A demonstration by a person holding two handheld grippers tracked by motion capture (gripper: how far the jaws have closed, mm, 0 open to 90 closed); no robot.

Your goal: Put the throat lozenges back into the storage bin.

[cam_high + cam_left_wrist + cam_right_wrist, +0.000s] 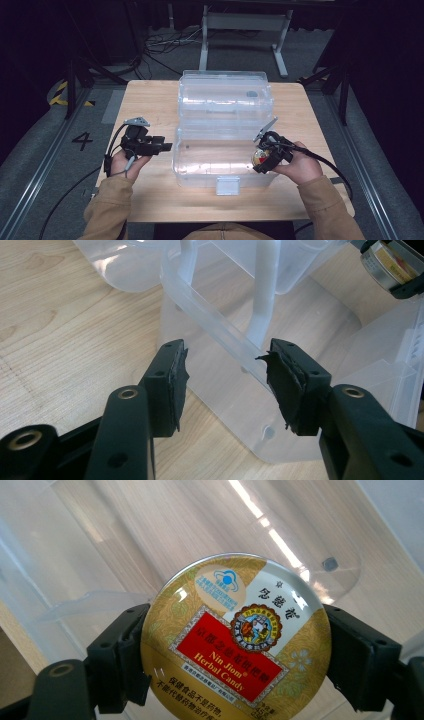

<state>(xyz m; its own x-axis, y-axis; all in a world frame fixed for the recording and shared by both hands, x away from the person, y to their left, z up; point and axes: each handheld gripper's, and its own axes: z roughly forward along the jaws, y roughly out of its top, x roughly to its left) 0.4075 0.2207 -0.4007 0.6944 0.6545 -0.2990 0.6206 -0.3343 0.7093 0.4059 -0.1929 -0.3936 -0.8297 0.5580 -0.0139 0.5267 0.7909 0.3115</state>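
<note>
A round candy tin [235,640] is clamped by its rim between the jaws of the right gripper [267,152], its printed lid turned toward that gripper's camera. The tin is held over the right end of a clear plastic box [200,165], whose lid is folded back behind it. The left gripper [150,145] is held with its jaws spread wide and nothing between them, just beside the box's left wall, above the table [150,95].

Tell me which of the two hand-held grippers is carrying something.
The right hand-held gripper: its jaws clamp a round gold herbal candy tin over the clear plastic box. The left hand-held gripper is open, with nothing between its jaws.
</note>
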